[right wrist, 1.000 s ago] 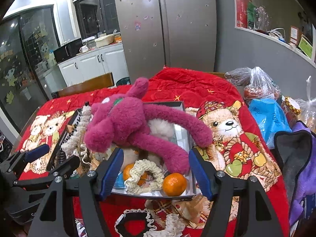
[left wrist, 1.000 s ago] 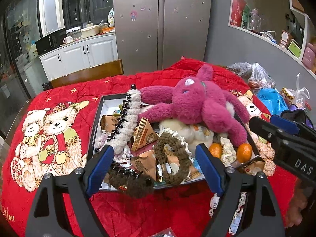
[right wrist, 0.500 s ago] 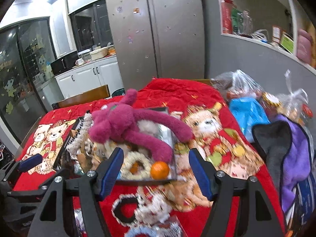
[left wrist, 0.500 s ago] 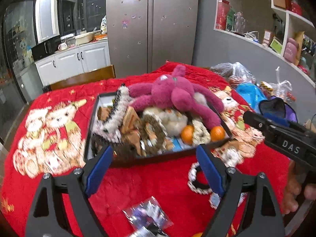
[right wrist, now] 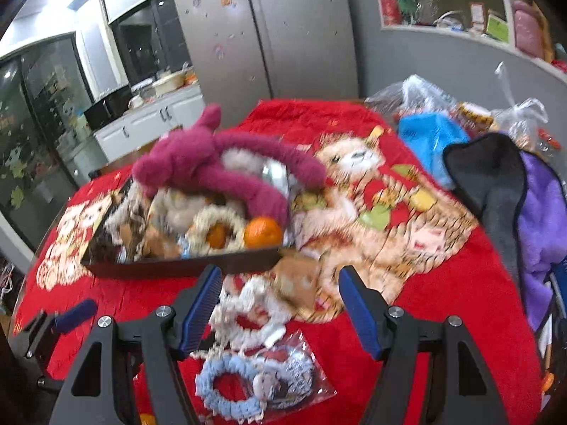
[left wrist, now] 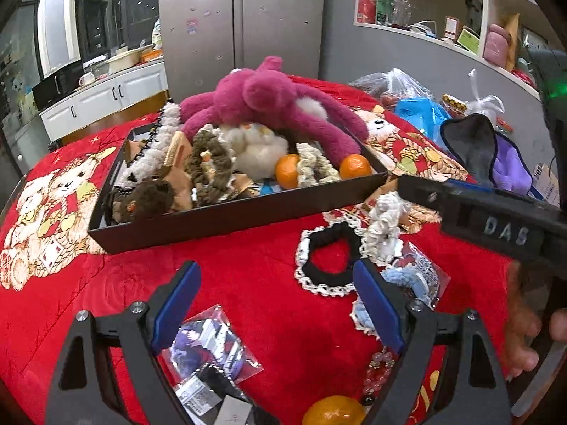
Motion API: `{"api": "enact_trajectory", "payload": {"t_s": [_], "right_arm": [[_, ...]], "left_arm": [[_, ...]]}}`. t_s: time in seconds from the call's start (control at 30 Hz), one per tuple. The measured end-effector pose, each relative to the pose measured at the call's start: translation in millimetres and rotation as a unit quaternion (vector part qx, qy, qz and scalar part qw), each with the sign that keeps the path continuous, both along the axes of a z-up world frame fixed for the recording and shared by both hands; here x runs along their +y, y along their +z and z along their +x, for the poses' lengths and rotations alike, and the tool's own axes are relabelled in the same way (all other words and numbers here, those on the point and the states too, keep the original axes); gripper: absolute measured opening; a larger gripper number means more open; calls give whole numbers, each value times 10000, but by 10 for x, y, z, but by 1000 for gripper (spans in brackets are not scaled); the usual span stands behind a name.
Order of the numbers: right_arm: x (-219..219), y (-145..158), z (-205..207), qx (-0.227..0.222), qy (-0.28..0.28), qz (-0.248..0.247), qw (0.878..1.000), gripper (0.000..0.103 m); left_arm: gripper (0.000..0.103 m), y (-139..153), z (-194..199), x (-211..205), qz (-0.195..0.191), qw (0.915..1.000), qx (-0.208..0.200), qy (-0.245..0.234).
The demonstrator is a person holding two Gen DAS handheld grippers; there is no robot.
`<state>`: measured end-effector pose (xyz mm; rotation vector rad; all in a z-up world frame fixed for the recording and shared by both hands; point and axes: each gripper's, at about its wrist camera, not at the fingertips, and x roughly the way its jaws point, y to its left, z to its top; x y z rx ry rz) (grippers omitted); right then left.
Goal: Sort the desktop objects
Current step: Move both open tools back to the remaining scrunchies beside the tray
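Observation:
A black tray (left wrist: 234,214) on the red bear-print cloth holds a magenta plush toy (left wrist: 269,102), a white plush, scrunchies, snack packets and two tangerines (left wrist: 355,166). The tray also shows in the blurred right wrist view (right wrist: 184,265). My left gripper (left wrist: 276,306) is open and empty, low over the cloth in front of the tray. My right gripper (right wrist: 280,306) is open and empty above a black-and-white scrunchie (left wrist: 327,265) and a blue scrunchie (right wrist: 230,386). A clear packet (left wrist: 212,347) and a loose tangerine (left wrist: 333,412) lie near my left fingers.
Plastic bags (left wrist: 397,86), a blue bag (left wrist: 421,113) and a purple and grey cloth (left wrist: 496,156) crowd the table's right side. A wooden chair back (left wrist: 117,117) stands behind the table. A fridge and kitchen cabinets are beyond.
Both grippers have pulled back and down from over the tray toward the table's near edge. Loose scrunchies, a packet and a tangerine have come into view. Both stay open.

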<state>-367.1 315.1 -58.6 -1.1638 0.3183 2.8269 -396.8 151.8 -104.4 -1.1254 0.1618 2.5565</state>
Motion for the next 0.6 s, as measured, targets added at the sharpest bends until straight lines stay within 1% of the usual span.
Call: {"api": "enact_trajectory", "payload": {"t_s": [0.07,0.17,0.3,0.4,0.6], "right_arm": [[-55,-29,-1,-68,124,55,9999,70],[-132,-16,23,-40,231,194,9995,70],[-172,-53,7,-138,414,14,9990,70],[-184,-116,-38,-280,451,-55,9986,70],[-136,-213,-91,-466,354,-89,9982,70]], "left_arm": [[89,-19,5,16,-10,10000,12,-15],[89,-60,-25,21,-27,10000,-10,-12],[89,-134,-80,27,8,9999,-114,-2],[89,-176,-78,79,-89,9999,-121,-62],[89,-231,-69,211,-437,9990,68,-95]]}}
